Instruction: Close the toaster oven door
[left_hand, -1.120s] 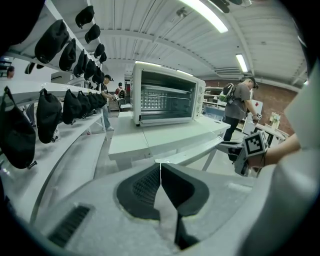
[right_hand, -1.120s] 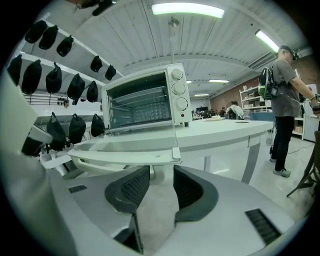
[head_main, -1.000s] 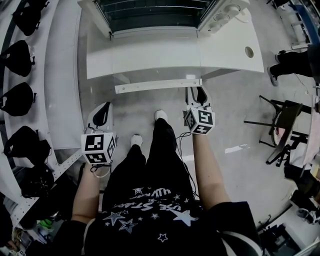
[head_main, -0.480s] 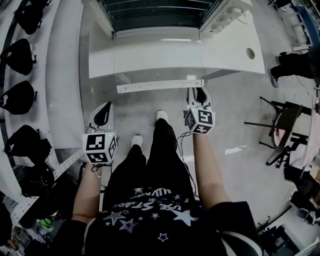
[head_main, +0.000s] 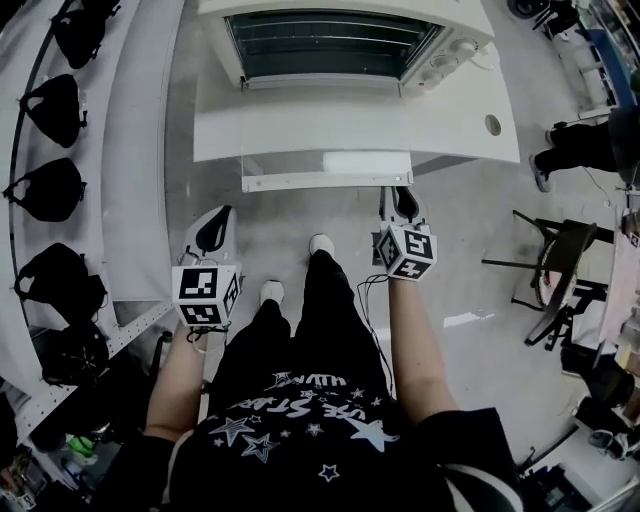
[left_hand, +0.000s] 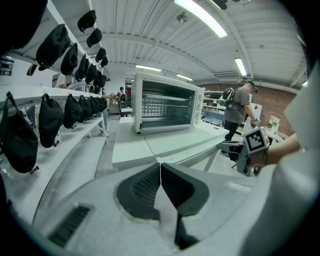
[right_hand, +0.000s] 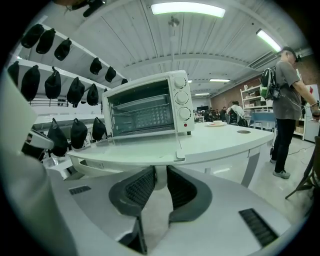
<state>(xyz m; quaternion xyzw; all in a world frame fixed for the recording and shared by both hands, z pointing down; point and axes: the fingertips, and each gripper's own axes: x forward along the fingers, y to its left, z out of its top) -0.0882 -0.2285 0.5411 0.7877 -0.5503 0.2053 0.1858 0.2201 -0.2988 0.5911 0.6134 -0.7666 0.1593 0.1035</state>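
Toaster oven door (head_main: 325, 165) is in the grip. The right gripper (right_hand: 160, 175) has just been closing its jaws, and the door's white handle (head_main: 300, 182) now sits pinched between the pads, caught at its right end. The door lies open and level, its glass folded flat out in front of the toaster oven (head_main: 330, 45). Its handle edge reaches out past the front edge of the white desk (head_main: 460, 110). The oven itself stands well back on the desk, its knobs on the right and its wire racks showing through the open mouth.

Over to the left gripper (left_hand: 160, 167): jaws clenched tip to tip, with nothing between them. It hangs low and to the left, over the floor, well apart from the door. Black caps (left_hand: 50, 125) line the shelves along the left side. Off to the right a person (right_hand: 287, 100) with a backpack stands on the floor.
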